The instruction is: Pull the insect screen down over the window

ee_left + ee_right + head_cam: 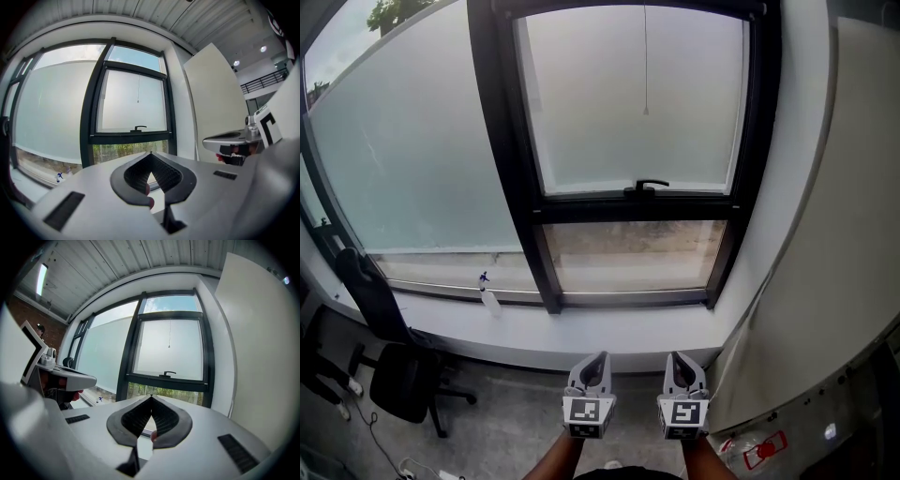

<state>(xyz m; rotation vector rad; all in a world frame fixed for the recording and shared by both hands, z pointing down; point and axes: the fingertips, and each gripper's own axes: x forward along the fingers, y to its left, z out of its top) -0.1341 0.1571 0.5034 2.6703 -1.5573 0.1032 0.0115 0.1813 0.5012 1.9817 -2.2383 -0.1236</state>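
Left gripper point(599, 356) and right gripper point(674, 356) at 6 o'clock, both clamped shut, empty. Pull cord point(645, 56) hangs at 12 o'clock down window point(581, 112), well apart; likely the insect screen's. Open one, pinch bead point(645, 112), draw straight down.

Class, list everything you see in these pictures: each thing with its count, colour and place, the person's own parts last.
window frame: one, black, on the wall ahead
window handle: one, black, at the bottom rail of the upper middle pane
pull cord: one, thin, pale, hanging before that pane
sill: one, white, below the window
spray bottle: one, white with blue top, on the sill
office chair: one, black, floor at lower left
panel: one, off-white, at right
left hand-held gripper: one, grey, shut, empty, low centre
right hand-held gripper: one, grey, shut, empty, beside it
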